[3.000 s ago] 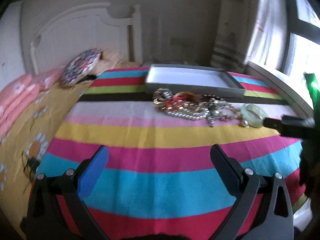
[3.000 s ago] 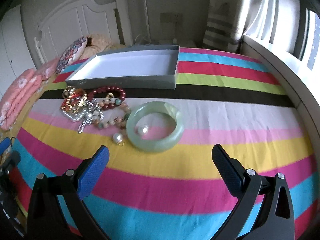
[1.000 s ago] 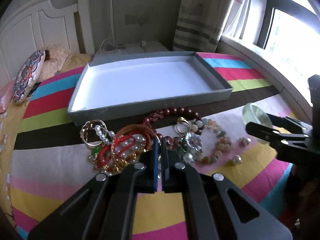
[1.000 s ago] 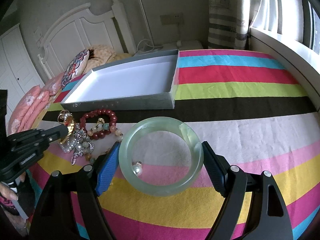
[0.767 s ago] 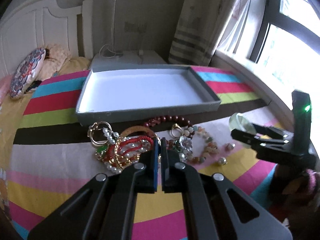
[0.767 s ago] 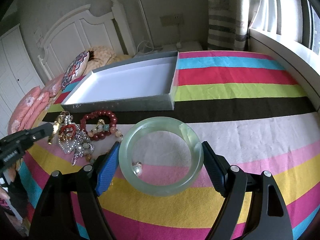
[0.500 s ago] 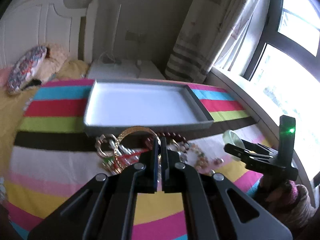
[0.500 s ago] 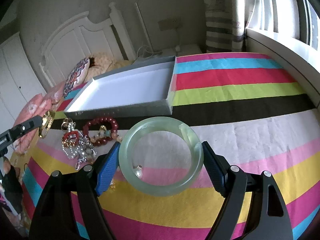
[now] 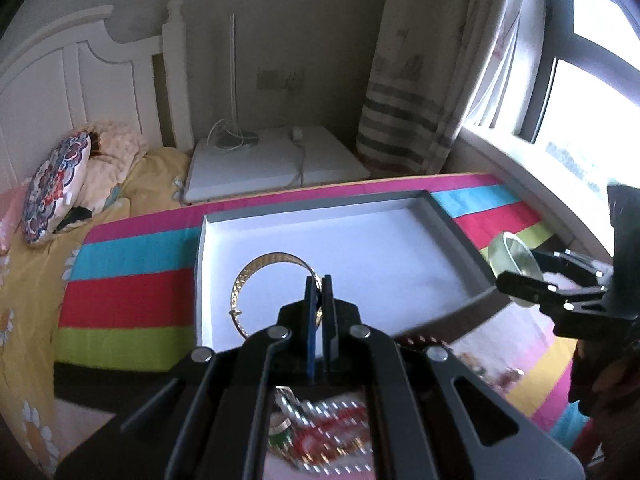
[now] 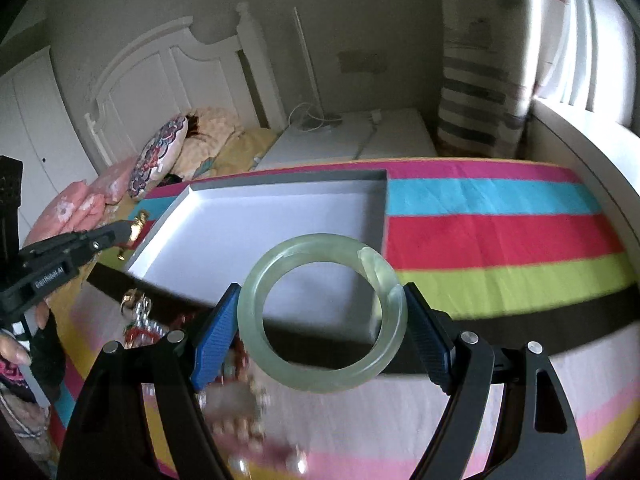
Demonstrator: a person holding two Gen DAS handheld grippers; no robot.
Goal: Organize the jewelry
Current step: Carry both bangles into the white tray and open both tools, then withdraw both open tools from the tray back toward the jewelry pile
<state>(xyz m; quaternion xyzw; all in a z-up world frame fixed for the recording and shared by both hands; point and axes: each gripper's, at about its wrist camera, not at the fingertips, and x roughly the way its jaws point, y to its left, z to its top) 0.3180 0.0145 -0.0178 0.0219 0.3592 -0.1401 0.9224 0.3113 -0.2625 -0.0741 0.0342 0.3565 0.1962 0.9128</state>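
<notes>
My left gripper [image 9: 319, 280] is shut on a gold bangle [image 9: 256, 266] and holds it in the air above the near left part of the grey tray with a white floor [image 9: 360, 240]. My right gripper [image 10: 322, 316] is shut on a pale green jade bangle [image 10: 280, 364], held in the air over the tray's near right corner [image 10: 376, 184]. The jade bangle also shows in the left wrist view [image 9: 516, 260], and the left gripper with the gold bangle in the right wrist view [image 10: 132, 232]. A pile of bead bracelets and chains [image 9: 320, 432] lies on the striped bedspread in front of the tray.
The striped bedspread [image 10: 500, 240] covers the bed. A white headboard [image 9: 80, 80], a patterned cushion [image 9: 52, 188] and a yellow quilt [image 9: 24, 300] are at the left. A white nightstand [image 9: 272, 164], a curtain [image 9: 420, 100] and a window sill [image 10: 580, 152] stand behind and to the right.
Both grippers have risen and moved forward toward the tray. The left one lifted the gold bangle off the pile; the right one carries the jade bangle over the tray's near edge.
</notes>
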